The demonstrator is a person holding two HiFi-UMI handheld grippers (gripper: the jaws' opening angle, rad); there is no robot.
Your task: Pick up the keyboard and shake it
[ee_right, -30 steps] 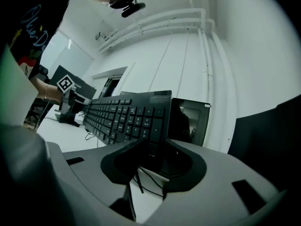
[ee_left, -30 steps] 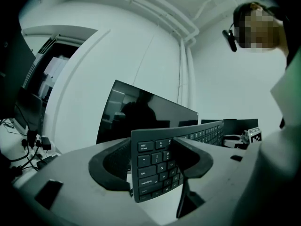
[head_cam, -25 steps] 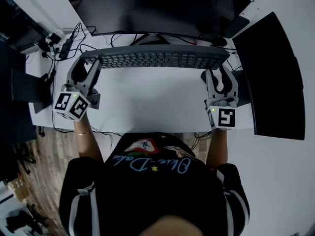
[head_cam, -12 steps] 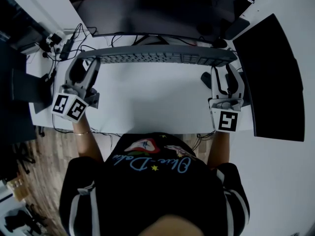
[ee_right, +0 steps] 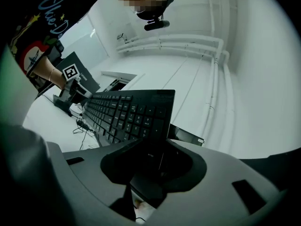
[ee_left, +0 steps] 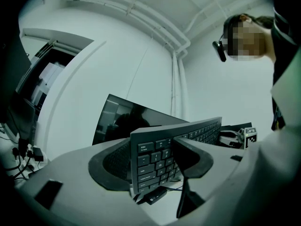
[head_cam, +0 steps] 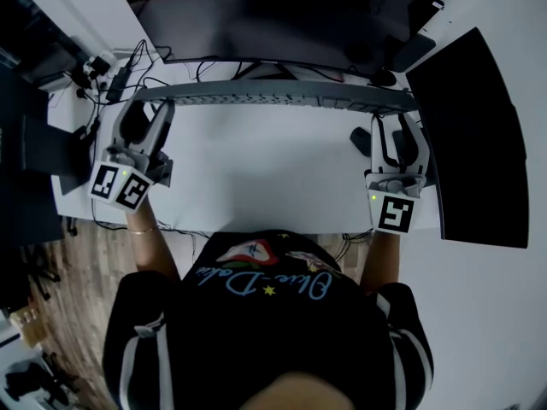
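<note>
A long dark grey keyboard (head_cam: 273, 96) hangs above the white desk (head_cam: 265, 178), held at both ends and tipped so the head view sees it almost edge-on. My left gripper (head_cam: 145, 111) is shut on its left end; in the left gripper view the jaws clamp the key face and back of the keyboard (ee_left: 157, 149). My right gripper (head_cam: 397, 122) is shut on the right end, where the keyboard (ee_right: 127, 114) stands tilted between the right gripper's (ee_right: 150, 159) jaws.
A wide dark monitor (head_cam: 273, 15) stands just behind the keyboard. A second black screen (head_cam: 466, 135) sits at the right. Cables and a power strip (head_cam: 111, 71) lie at the desk's far left. A dark mouse (head_cam: 360, 139) rests near the right gripper.
Both grippers have risen with the keyboard. It has tipped from showing its keys to nearly edge-on in the head view.
</note>
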